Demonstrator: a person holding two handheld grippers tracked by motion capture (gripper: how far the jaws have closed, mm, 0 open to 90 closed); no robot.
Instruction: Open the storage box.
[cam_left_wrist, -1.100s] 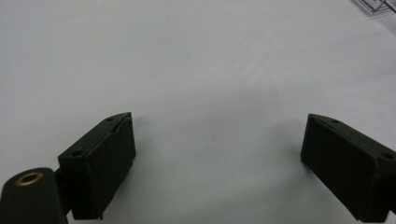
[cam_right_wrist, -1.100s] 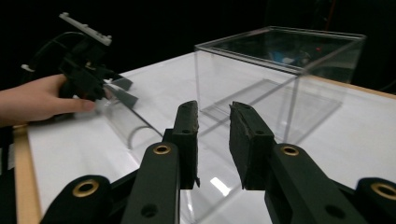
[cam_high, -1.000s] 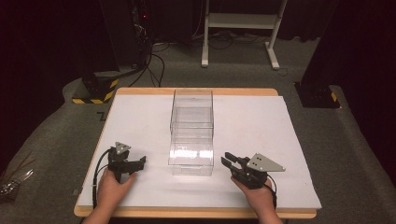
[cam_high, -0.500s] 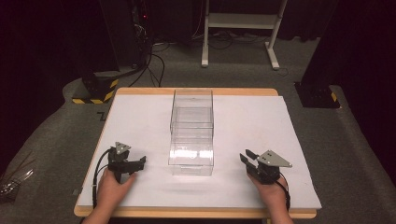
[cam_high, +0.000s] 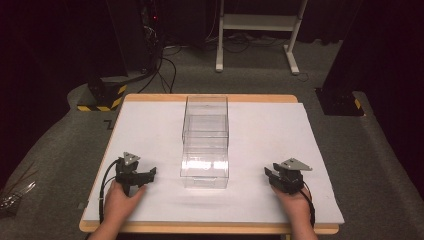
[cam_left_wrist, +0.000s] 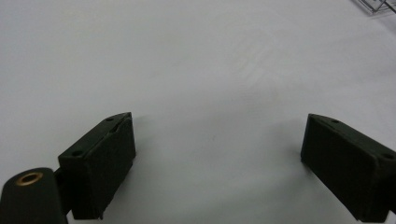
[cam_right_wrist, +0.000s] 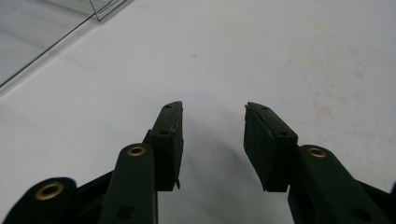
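Two hand-held grippers rest on a white table, one on each side of a clear plastic box.

Seen from above, the clear plastic box (cam_high: 205, 142) stands in the middle of the white table (cam_high: 260, 130), long and narrow, running away from the person. The left gripper (cam_high: 149, 173) sits near the box's near left corner, apart from it, jaws pointing toward the box. In the left gripper view its jaws stand wide apart over bare table with nothing between them, a corner of the box at the upper right. The right gripper (cam_high: 268, 174) lies farther from the box, to the right of its near end. Its jaws have just been opening and now stand partly apart, nothing between them; its own view shows the box's edge at the upper left.
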